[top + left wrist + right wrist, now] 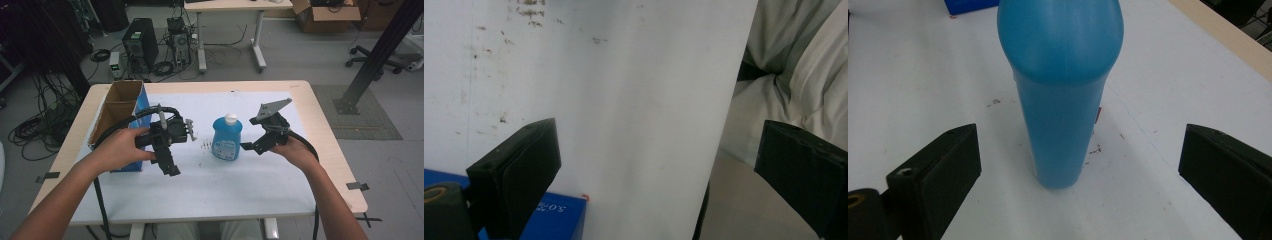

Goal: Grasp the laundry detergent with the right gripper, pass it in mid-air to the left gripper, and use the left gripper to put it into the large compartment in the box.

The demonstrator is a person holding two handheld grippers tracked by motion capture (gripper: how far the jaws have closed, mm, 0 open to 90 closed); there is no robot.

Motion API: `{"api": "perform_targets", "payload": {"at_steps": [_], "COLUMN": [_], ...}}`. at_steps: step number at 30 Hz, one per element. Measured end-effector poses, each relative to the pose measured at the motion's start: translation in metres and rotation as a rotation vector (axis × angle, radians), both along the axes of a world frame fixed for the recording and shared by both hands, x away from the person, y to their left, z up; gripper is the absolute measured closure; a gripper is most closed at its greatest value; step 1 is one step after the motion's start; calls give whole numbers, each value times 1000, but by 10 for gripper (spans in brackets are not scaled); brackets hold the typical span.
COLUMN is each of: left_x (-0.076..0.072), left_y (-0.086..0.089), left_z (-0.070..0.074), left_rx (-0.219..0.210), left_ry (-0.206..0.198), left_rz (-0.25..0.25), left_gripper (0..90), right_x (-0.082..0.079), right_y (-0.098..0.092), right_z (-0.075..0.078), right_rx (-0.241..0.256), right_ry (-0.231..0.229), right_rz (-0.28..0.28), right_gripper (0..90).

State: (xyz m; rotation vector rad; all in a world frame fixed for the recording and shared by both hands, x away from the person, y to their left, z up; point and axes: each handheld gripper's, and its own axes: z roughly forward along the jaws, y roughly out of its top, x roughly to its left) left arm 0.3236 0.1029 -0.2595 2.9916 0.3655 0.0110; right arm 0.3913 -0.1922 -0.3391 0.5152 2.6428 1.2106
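A blue bottle (226, 138) with a white cap stands upright in the middle of the white table cover (240, 185). My right gripper (252, 147) is held just to its right with the jaws aimed at it. In the right gripper view the bottle (1063, 100) stands close ahead, and my right gripper (1078, 170) is open wide with nothing between its jaws. My left gripper (169, 162) is held left of the bottle, beside a box, pointing back toward the person. In its own view my left gripper (659, 175) is open and empty over the cover's near edge.
An open cardboard box with blue sides (120, 107) stands at the table's left, its blue side (559, 215) just beside the left jaw. The person's light clothing (794, 75) lies beyond the table edge. Computers, cables and another desk sit on the floor behind.
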Motion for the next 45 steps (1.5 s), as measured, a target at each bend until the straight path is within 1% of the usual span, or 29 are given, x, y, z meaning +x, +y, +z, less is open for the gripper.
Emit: {"api": "perform_targets", "payload": {"at_steps": [6,10,15,16,18,28,32,42,45], "left_x": [1,1,1,1,1,1,1,1,1], "left_y": [0,0,0,0,0,-1,-2,-2,-2], "left_z": [-1,-2,-3,-3,-4,-3,-5,-6,-6], "left_rx": [1,1,1,1,2,5,4,5,4], "left_ry": [1,4,5,5,6,9,9,13,13], "left_rz": [1,1,3,3,3,0,-1,1,1], "left_gripper": [48,48,47,47,48,48,47,48,48], "right_x": [-1,-1,-2,-2,-2,-6,-7,-7,-7], "right_y": [-1,-2,-3,-3,-4,-8,-8,-8,-7], "right_z": [-8,-14,-18,-18,-20,-30,-33,-40,-40], "right_rx": [20,45,73,73,89,123,143,173,184], "right_ry": [0,-1,-12,-12,-10,-23,-27,-22,-27], "right_rz": [-9,-24,-34,-34,-38,-59,-66,-79,-82], "right_gripper": [30,30,33,33,28,27,27,24,24]}}
